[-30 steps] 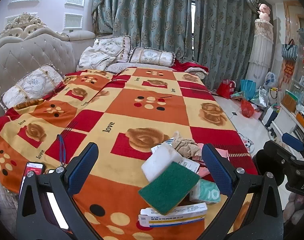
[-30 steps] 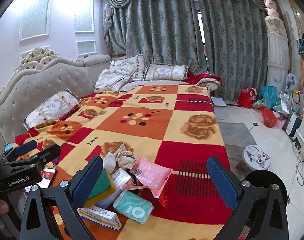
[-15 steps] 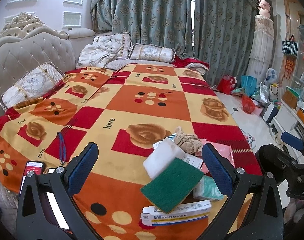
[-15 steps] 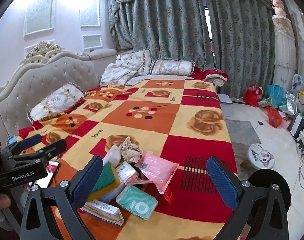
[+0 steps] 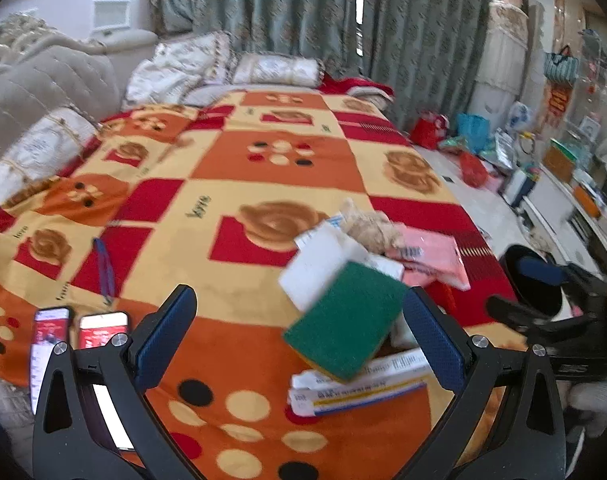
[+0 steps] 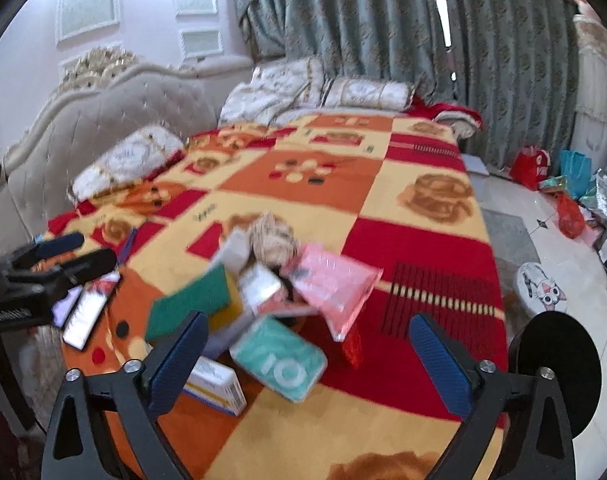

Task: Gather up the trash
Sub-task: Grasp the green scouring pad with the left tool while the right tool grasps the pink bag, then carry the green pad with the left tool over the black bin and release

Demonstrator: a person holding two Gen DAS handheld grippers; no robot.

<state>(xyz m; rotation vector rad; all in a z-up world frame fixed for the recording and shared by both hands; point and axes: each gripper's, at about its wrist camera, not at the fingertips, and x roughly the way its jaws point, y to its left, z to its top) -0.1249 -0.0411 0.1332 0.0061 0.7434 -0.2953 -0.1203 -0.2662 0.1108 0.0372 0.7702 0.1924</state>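
The right gripper (image 6: 305, 356) has its jaws spread wide with nothing gripped; they have just been closing a little, and the teal tissue pack (image 6: 279, 358) lies on the blanket in the gap between them, touched by neither pad. Just beside its left pad sits a white and yellow medicine box (image 6: 215, 386).

The left gripper (image 5: 299, 334) also has its jaws wide apart and holds nothing. A green scouring sponge (image 5: 345, 324) lies just inside its right pad; whether the two touch cannot be told through the blur. Below the sponge is the same long medicine box (image 5: 359, 388).

The trash forms one heap on the near part of the bed: behind the sponge a white block (image 5: 323, 258), a crumpled brown paper wad (image 5: 367, 228) and a pink plastic packet (image 5: 431, 256), all overlapping or touching.

The heap rests on a checked orange, red and yellow blanket (image 5: 263, 152). Two phones (image 5: 79, 332) with lit screens lie side by side at the blanket's near left edge. On the floor right of the bed stands a round stool with a cat picture (image 6: 543, 288).
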